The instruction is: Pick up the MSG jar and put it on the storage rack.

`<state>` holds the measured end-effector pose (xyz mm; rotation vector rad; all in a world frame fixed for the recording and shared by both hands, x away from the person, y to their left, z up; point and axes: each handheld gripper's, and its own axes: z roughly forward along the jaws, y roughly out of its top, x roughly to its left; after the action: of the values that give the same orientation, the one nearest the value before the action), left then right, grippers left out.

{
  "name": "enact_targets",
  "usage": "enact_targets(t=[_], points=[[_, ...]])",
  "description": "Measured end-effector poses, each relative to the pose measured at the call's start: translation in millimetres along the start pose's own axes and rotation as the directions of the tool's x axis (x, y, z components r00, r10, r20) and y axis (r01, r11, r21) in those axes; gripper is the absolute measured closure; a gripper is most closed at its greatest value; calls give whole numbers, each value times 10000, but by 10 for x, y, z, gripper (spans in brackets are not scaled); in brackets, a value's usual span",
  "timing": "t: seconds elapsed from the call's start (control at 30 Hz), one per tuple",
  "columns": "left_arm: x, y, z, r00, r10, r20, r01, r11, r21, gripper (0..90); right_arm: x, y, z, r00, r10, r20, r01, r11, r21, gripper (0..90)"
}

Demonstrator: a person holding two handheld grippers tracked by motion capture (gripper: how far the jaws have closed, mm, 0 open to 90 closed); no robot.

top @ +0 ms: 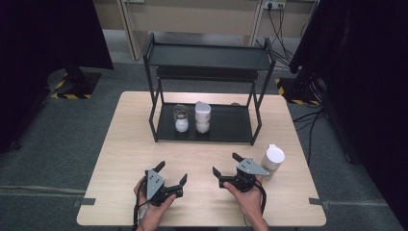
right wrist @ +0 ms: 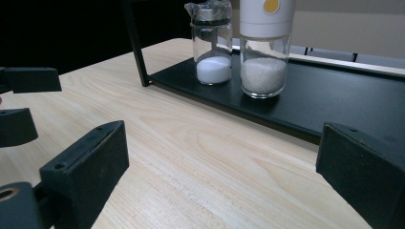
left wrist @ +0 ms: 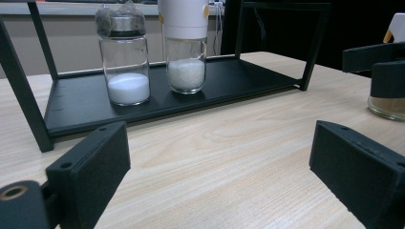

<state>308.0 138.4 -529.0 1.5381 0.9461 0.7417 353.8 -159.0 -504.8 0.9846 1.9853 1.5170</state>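
A black two-tier rack (top: 207, 132) stands at the back of the wooden table (top: 125, 144). On its lower shelf sit a grey-capped glass shaker (top: 181, 119) (left wrist: 123, 62) (right wrist: 212, 45) with fine white powder and, to its right, a white-capped glass jar (top: 203, 117) (left wrist: 185, 47) (right wrist: 265, 50) of white granules. A third white-lidded jar (top: 272, 161) (left wrist: 388, 102) stands on the table right of the rack. My left gripper (top: 172, 173) (left wrist: 219, 167) and right gripper (top: 226, 163) (right wrist: 224, 167) rest near the front edge, both open with nothing between the jaws.
The rack's upper shelf (top: 207, 57) is bare. Dark curtains (top: 48, 33) and stand bases with hazard tape (top: 72, 89) flank the table on the floor. Cables (top: 312, 120) trail at the right.
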Motion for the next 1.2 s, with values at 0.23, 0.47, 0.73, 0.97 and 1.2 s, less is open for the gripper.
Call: enact_targets(t=[0.23, 0.47, 0.73, 0.97, 1.2], points=[[0, 0, 0, 10000, 4, 3, -4, 10000, -3, 59, 17, -38, -96, 10000, 1, 33, -1, 10000, -36, 45], [-1, 0, 0, 10000, 31, 1, -31, 10000, 12, 59, 18, -82, -216, 9999, -35, 112, 35, 10000, -58, 45], [1, 1, 2, 10000, -1, 3, 1, 10000, 28, 59, 7, -112, -333, 9999, -58, 102, 58, 10000, 7, 46], [3, 1, 3, 10000, -54, -3, 54, 10000, 19, 59, 4, -153, -484, 9998, -111, 152, 110, 9999, 54, 48], [2, 1, 4, 10000, -52, -1, 52, 10000, 29, 59, -13, -210, -598, 9998, -87, 185, 84, 9998, 172, 49]])
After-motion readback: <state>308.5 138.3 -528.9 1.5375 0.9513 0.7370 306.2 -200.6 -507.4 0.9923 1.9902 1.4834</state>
